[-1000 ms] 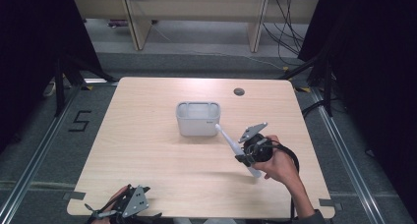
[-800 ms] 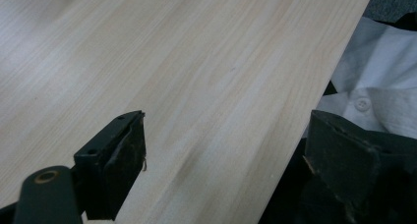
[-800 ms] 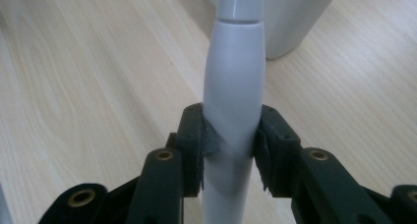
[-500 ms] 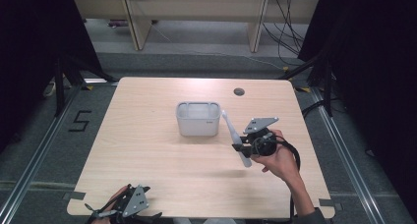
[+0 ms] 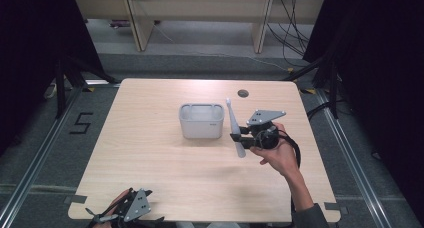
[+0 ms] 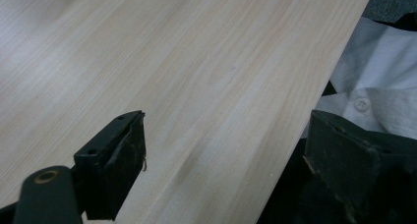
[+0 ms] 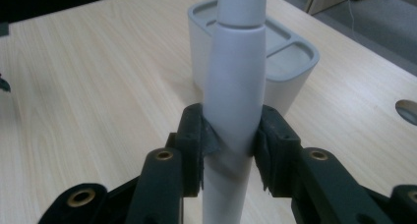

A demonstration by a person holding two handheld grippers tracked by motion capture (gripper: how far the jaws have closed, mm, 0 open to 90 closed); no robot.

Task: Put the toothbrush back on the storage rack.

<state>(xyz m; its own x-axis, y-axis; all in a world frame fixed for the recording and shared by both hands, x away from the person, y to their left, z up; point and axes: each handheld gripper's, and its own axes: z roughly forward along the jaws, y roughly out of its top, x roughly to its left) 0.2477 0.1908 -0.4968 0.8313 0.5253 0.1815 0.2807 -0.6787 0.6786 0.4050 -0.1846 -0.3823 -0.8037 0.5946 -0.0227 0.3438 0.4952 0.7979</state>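
Right gripper view looks straight up a pale, smooth toothbrush-like handle [image 7: 235, 101], pinched across its thick lower barrel by the right hand-held gripper [image 7: 231, 145], pads pressed on either flank. From the high view the same handle [image 5: 234, 129] stands tilted, its slim end leaning up toward the grey holder [image 5: 201, 120] and its butt end low over the tabletop [image 5: 165, 178], just beside the holder's right wall but apart from it.

By its look the handle is light, stiff plastic with a glossy, tapering skin (the sort that creeps out of a pinch if squeezed on the slope). The present hold on the fat part seems the sensible place; higher up the shaft narrows and would probably pivot between the pads.

The holder has two open compartments in its top [image 7: 275, 49], with thin rims and a divider the tip could catch on. Being small and apparently light, it may well slide if knocked from the side.

Open room is generous: bare wood lies all around, the cable hole [image 5: 243, 93] sits well behind, and the far and right edges are well away. The left hand-held gripper [image 5: 131, 209] rests at the near edge with jaws spread and nothing between them.
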